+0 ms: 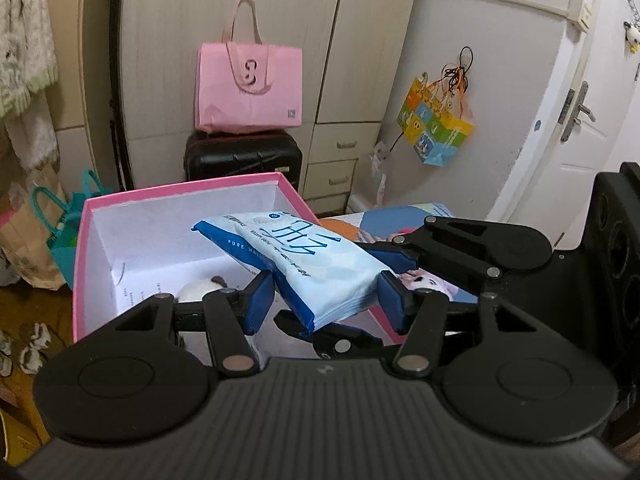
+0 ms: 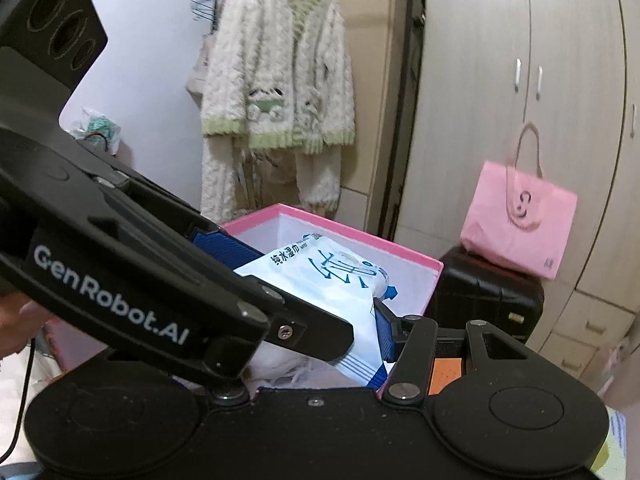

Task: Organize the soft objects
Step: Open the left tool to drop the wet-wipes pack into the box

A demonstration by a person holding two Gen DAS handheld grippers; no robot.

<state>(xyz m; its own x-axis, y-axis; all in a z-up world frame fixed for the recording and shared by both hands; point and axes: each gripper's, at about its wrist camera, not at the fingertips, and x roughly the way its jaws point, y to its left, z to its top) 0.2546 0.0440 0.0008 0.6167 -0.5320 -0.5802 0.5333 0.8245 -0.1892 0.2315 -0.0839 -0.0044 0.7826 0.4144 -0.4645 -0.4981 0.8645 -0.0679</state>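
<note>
Both grippers, L (image 1: 326, 298) & R (image 2: 320, 312), clamp wipes pack (image 1: 316, 268) over pink box (image 1: 180, 192), near its right edge.

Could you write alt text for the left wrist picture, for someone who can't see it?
Two claws hold a light blue wet wipes pack above an open pink box: the left claw grips its near end, the right claw reaches in from the right. Behind stands a pink bag on a black suitcase.

wipes pack (image 1: 316, 268): pale blue, dark blue print | box (image 1: 82, 240): pink outside, white inside | tote bag (image 1: 248, 88): pink | suitcase (image 1: 240, 158): black | cardigan (image 2: 276, 80): cream, green trim
</note>
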